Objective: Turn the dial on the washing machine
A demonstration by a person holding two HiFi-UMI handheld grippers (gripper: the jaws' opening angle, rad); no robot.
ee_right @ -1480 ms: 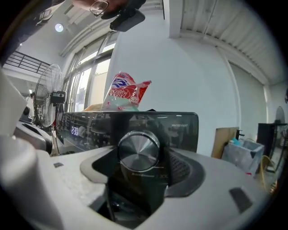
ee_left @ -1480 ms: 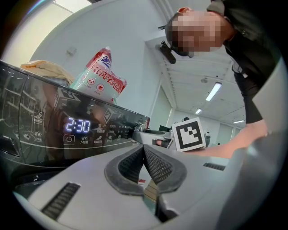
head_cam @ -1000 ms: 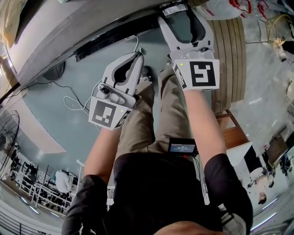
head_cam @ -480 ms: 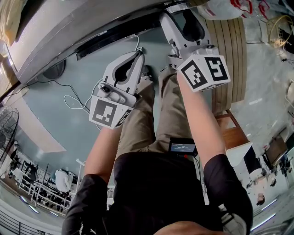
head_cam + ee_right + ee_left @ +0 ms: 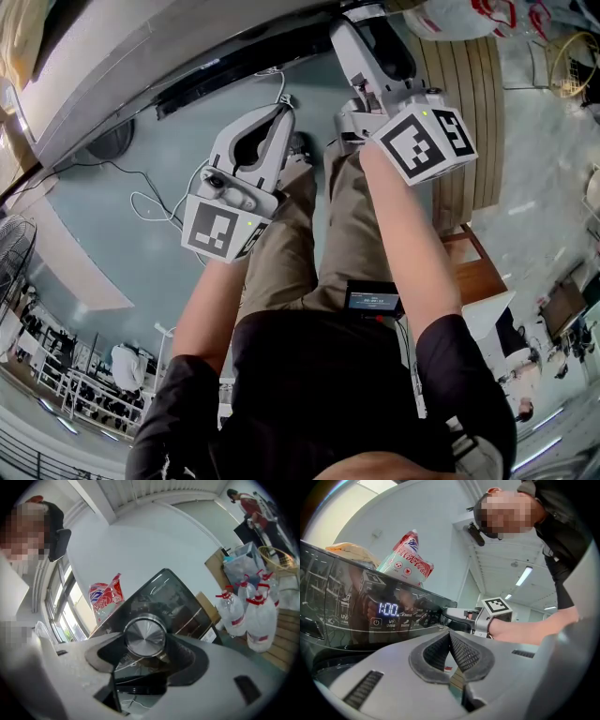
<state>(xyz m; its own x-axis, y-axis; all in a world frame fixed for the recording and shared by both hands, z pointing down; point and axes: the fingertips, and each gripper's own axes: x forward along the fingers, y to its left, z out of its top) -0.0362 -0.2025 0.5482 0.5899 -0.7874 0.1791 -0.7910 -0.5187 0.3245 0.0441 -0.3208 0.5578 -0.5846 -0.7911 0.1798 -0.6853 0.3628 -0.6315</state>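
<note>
The washing machine [image 5: 141, 56] runs across the top of the head view. Its dark control panel [image 5: 351, 602] shows a lit "1:00" display [image 5: 387, 609]. The round silver dial [image 5: 145, 637] sits between the jaws of my right gripper [image 5: 147, 652], which is shut on its rim. In the head view the right gripper [image 5: 361, 17] reaches up to the panel with its marker cube [image 5: 424, 141] rolled to the right, and the dial is hidden there. My left gripper [image 5: 279, 114] hangs lower, away from the machine, with its pads [image 5: 461, 653] pressed together on nothing.
A red-and-white bag [image 5: 405, 562] lies on top of the machine. Several water bottles [image 5: 248, 613] and a basket [image 5: 274, 557] stand to the right. A slatted wooden bench [image 5: 469, 103] is at the right, and a cable [image 5: 150, 202] trails on the floor at the left.
My right gripper has rolled clockwise on the dial; its marker cube has tipped over to the right. The left gripper has stayed where it was.
</note>
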